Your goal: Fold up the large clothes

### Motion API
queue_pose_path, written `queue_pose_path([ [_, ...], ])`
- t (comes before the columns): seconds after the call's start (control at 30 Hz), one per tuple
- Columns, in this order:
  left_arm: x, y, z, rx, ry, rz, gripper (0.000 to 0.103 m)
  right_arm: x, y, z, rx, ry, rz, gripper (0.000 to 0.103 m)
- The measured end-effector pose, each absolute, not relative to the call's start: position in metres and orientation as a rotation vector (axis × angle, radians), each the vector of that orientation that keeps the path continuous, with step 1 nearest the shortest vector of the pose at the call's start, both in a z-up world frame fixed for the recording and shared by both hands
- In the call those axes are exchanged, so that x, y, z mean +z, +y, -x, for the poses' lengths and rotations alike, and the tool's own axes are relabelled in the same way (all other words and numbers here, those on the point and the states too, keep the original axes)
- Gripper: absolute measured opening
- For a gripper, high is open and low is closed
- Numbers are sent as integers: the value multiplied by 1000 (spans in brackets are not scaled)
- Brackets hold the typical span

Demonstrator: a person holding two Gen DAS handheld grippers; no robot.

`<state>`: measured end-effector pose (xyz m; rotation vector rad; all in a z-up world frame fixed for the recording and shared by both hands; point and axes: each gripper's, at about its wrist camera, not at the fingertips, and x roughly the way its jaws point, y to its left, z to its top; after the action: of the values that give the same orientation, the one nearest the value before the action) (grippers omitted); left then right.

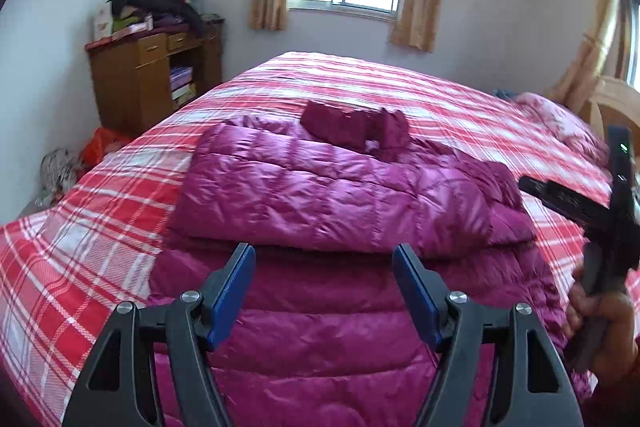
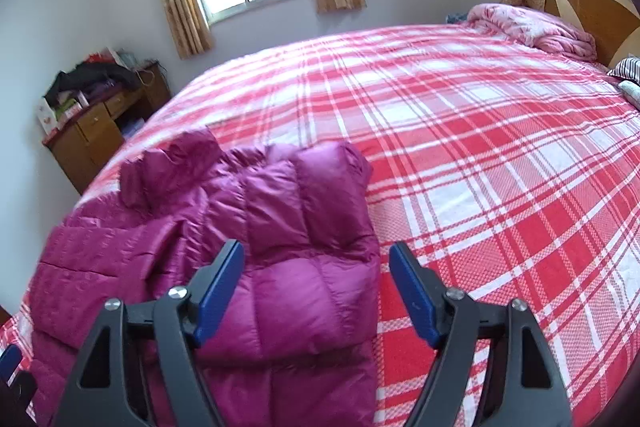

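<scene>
Standing by the bed: wooden cabinet far left against the wall, clutter piled on top. Left gripper hovers over the near end of the magenta down jacket, jaws spread, nothing between them. Jacket lies partly folded on the red plaid bedspread (sleeve doubled over the body, dark hood at the far end). Right gripper sits above the jacket's right edge, jaws spread too, empty. Pink quilt bunched at the headboard, far right.
</scene>
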<state>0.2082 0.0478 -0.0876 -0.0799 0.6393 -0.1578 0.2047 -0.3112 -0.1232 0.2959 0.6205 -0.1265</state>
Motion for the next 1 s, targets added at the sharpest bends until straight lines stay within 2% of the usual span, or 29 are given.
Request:
queue_pose_path([
  [0.03,-84,55,-219,-120,647,98,72,-115,-303,-202,-78,612,-284,66],
  [0.07,-82,59,-229,-83,651,103,72,-107,-292,-202,-24,614,-262,64],
  [0.2,-74,57,-275,-3,652,44,72,-91,-242,-220,142,658,-178,64],
  [0.37,-86,72,-326,132,676,14,72,-118,-211,-247,179,775,-123,63],
  [0.5,-125,94,-347,225,808,53,72,-152,-212,-255,185,881,-167,63],
  [0.67,-158,110,-332,244,824,124,74,-168,-215,-243,212,874,-170,67],
  [0.87,-160,106,-335,271,832,98,81,-172,-202,-247,199,887,-83,77],
  [1.0,-142,104,-321,233,793,80,81,-168,-204,-247,208,909,-54,76],
])
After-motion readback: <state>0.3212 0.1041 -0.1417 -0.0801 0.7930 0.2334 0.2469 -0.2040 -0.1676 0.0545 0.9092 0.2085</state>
